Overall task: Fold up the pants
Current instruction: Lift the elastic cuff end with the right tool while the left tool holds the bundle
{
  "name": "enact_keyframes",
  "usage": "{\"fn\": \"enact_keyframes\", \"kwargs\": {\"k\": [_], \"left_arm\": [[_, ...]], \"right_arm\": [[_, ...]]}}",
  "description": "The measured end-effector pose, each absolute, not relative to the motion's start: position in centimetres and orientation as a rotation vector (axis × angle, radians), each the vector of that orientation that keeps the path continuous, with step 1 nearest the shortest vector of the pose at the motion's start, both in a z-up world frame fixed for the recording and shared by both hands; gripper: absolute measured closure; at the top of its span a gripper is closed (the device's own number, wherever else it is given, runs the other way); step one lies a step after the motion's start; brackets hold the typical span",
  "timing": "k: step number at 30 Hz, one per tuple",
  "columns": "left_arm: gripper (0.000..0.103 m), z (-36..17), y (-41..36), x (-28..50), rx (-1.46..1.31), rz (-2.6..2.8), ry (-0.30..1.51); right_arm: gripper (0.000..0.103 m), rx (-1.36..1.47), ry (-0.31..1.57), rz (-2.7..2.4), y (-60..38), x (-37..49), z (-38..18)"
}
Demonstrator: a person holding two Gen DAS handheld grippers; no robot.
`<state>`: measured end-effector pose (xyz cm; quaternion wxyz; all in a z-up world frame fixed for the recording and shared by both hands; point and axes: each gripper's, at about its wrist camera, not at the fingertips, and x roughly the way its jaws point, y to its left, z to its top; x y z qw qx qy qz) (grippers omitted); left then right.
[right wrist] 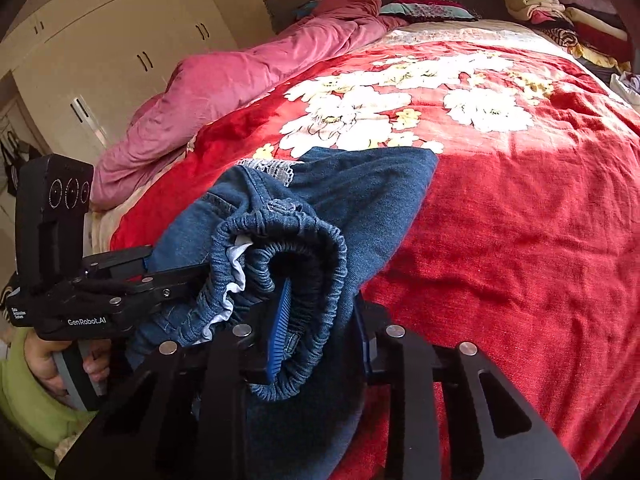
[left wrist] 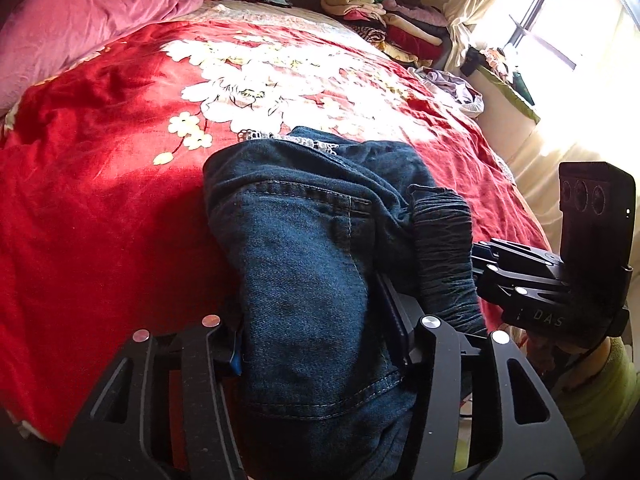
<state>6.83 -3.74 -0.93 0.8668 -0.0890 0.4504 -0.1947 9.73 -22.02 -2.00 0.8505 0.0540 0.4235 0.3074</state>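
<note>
Two claws clamped on same jeans [left wrist: 304,248] at near edge of red flowered blanket [left wrist: 100,200]; left claw [left wrist: 320,344] closed on denim bundle, fingertips buried in cloth; right claw [right wrist: 316,320] pinched on gathered elastic waistband [right wrist: 304,240], blue ribbed finger pad [right wrist: 280,320] showing inside fold; pink quilt [right wrist: 240,80] at far left of bed; stacked clothes [left wrist: 384,20] at far right corner.

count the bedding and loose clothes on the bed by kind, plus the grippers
Jeans: 1, held by both grippers
Red floral blanket: 1
Pink quilt: 1
Pile of folded clothes: 1 pile, items too many to tell
Grippers: 2, left gripper and right gripper
Total: 6
</note>
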Motion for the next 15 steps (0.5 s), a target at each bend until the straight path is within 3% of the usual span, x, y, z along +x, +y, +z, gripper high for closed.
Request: {"fn": "enact_keyframes", "kwargs": {"k": [15], "left_arm": [[0.06,3.1,-3.8,7.7,-0.181,-0.409,0.875]], "right_arm": [[0.079,0.072,0.782,0.682,-21.1,10.2,2.3]]}}
